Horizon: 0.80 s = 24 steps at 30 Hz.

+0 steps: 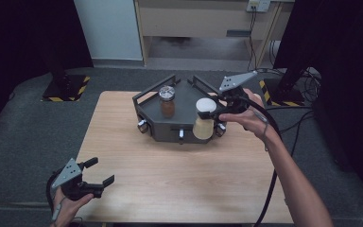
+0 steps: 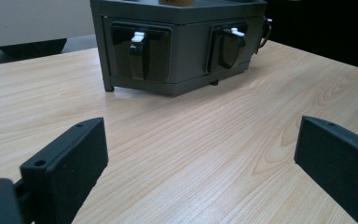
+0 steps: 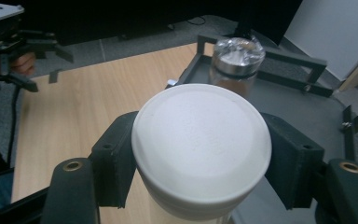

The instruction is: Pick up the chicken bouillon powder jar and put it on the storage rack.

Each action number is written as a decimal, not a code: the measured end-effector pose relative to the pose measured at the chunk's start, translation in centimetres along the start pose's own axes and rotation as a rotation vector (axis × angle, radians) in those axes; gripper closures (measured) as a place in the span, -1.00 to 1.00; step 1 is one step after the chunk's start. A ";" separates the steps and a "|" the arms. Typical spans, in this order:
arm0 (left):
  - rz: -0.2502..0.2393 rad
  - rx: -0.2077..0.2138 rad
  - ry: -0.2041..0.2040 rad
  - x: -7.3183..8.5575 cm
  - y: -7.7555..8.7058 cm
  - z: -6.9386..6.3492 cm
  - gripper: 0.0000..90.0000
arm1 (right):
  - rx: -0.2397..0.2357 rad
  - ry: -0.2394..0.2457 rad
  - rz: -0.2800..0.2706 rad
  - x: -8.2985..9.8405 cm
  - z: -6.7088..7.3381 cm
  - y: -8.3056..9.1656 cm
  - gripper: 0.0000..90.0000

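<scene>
White-lidded jar [image 1: 204, 118] gripped by right gripper [image 1: 216, 115] at front right corner of dark tray [image 1: 185, 97].

Jar w/ pale contents is clamped just under its lid [image 3: 200, 140] by both jaws; whether its base is raised off the tray can't be told. A 2nd jar, foil-capped w/ brown contents [image 1: 167, 101], stands upright near the tray's middle, apart from the held one. Left gripper [image 1: 97, 176] is held wide open, w/ nothing in it, low over the wooden table [image 1: 170, 179] near its front left corner. Judged: jar is best kept upright & squeeze steady, w/ tray rails [image 3: 279, 56] & the brown jar given clearance.
</scene>
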<state>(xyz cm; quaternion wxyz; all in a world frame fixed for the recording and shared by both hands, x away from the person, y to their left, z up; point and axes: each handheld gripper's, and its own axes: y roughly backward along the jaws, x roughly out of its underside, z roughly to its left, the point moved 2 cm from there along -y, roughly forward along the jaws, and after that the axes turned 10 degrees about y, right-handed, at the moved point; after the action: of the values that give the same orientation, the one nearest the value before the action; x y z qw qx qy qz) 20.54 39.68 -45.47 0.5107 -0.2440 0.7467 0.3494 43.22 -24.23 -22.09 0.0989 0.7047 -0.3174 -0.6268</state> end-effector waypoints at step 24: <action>0.000 -0.006 0.008 0.1 0.3 0.0 -0.97 | 0.151 -0.108 0.044 -1.2 -4.3 -4.8 -0.24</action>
<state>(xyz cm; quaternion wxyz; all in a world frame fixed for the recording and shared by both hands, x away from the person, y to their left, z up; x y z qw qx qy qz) 20.33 39.87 -45.50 0.5071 -0.2468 0.7477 0.3506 48.80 -20.94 -22.85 0.0422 0.6681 -0.3841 -0.6359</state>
